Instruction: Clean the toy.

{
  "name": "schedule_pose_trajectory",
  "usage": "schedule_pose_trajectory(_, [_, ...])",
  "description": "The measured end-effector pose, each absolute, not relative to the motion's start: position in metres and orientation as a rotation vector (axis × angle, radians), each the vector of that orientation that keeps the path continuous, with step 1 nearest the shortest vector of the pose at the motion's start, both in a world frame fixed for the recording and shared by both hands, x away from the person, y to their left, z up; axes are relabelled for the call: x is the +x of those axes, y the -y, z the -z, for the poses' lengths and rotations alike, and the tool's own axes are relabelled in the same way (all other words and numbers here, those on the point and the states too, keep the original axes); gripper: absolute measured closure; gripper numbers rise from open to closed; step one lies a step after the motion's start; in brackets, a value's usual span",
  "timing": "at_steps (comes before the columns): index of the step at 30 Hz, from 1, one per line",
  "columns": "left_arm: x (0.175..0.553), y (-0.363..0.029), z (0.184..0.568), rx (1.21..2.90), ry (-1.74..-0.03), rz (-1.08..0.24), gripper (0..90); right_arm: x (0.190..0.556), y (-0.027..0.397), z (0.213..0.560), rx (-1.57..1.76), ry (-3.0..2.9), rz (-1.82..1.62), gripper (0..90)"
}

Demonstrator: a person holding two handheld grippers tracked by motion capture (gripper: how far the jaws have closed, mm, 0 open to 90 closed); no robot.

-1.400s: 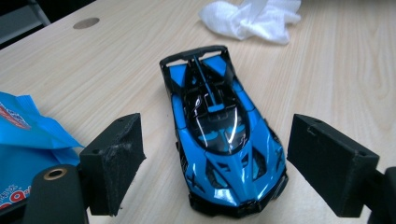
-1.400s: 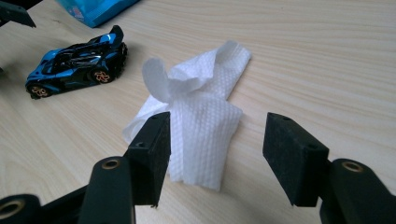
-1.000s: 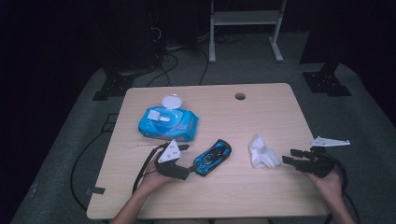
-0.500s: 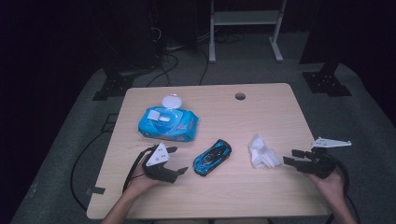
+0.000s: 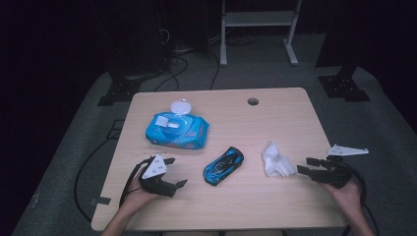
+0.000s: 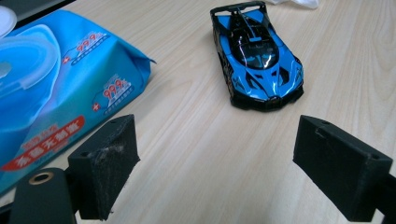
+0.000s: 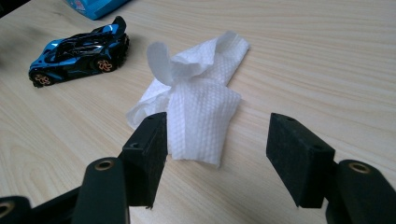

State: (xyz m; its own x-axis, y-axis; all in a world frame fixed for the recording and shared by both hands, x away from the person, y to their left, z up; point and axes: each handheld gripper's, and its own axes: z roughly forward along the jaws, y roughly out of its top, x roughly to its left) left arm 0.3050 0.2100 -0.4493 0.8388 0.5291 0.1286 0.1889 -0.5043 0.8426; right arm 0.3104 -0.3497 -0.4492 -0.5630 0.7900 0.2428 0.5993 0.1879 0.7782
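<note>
A blue and black toy car (image 5: 223, 165) lies on the wooden table (image 5: 275, 113) near its front middle. My left gripper (image 5: 176, 172) sits to the car's left and points at it, apart from it. Its jaws have just been opening and stand open, with bare wood between them. The left gripper view has the car (image 6: 257, 60) ahead of the left gripper (image 6: 217, 133). A crumpled white wipe (image 5: 275, 160) lies right of the car. My right gripper (image 5: 302, 165) is open just right of it. In the right gripper view the wipe (image 7: 196, 93) reaches between the pads of the right gripper (image 7: 217, 126), untouched.
A blue pack of wet wipes (image 5: 177, 130) with its white lid flipped open lies behind the left gripper, close on the left in the left gripper view (image 6: 51, 84). A small round hole (image 5: 253, 101) is in the table's far side. Cables trail off the table's left edge.
My left gripper has drawn back to the left and toward the person, away from the toy car, which stays put. The right gripper and the wipe have not moved.
</note>
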Motion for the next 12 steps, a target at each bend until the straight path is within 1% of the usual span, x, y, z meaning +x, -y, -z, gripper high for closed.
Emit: schedule_pose_trajectory(12, [0.296, -0.231, 0.457, 2.094, -0.592, -0.462, 11.0, 0.309, 0.346, 0.453, 1.328, -2.243, -1.332, 36.8])
